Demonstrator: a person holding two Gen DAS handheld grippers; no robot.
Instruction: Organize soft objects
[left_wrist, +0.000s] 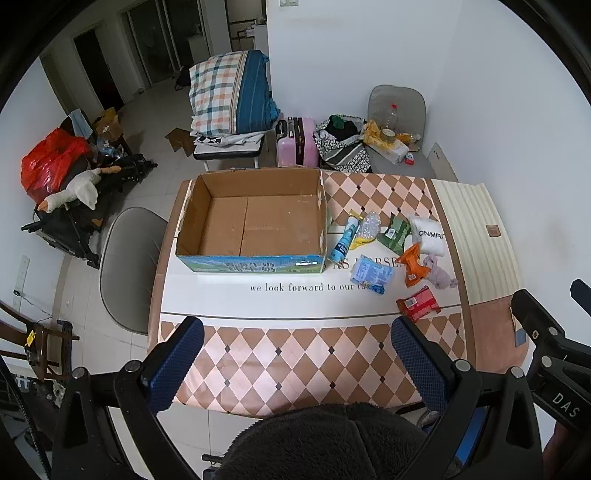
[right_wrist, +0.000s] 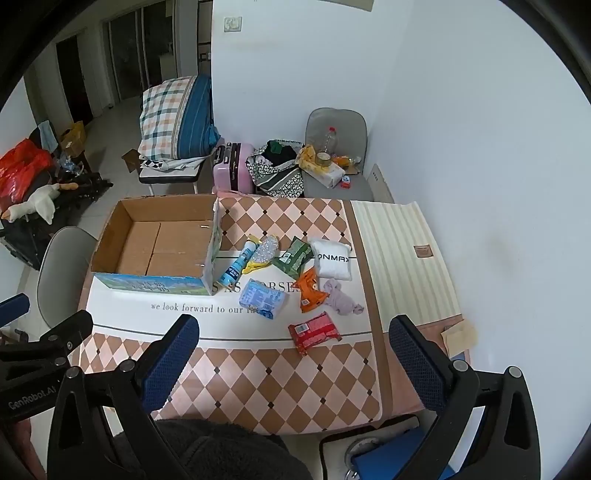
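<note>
Both grippers wide open, holding nothing.
Ahead of left gripper (left_wrist: 297, 343) and right gripper (right_wrist: 293, 341): box (left_wrist: 255, 221), packets (right_wrist: 314, 332) on table (right_wrist: 258, 376).

The left gripper (left_wrist: 297, 345) had two fingers faced with dark blue, finely textured pads (left_wrist: 176, 363), mounted on glossy black arms with round silver screws at the pivots. The right gripper (right_wrist: 293, 345) was built alike, blue pads (right_wrist: 415, 356) on black arms. White lettering marked the black bodies: "GenRobot.AI" on one, "DAS" on the other. Dark fuzzy fabric covered the person below.
</note>
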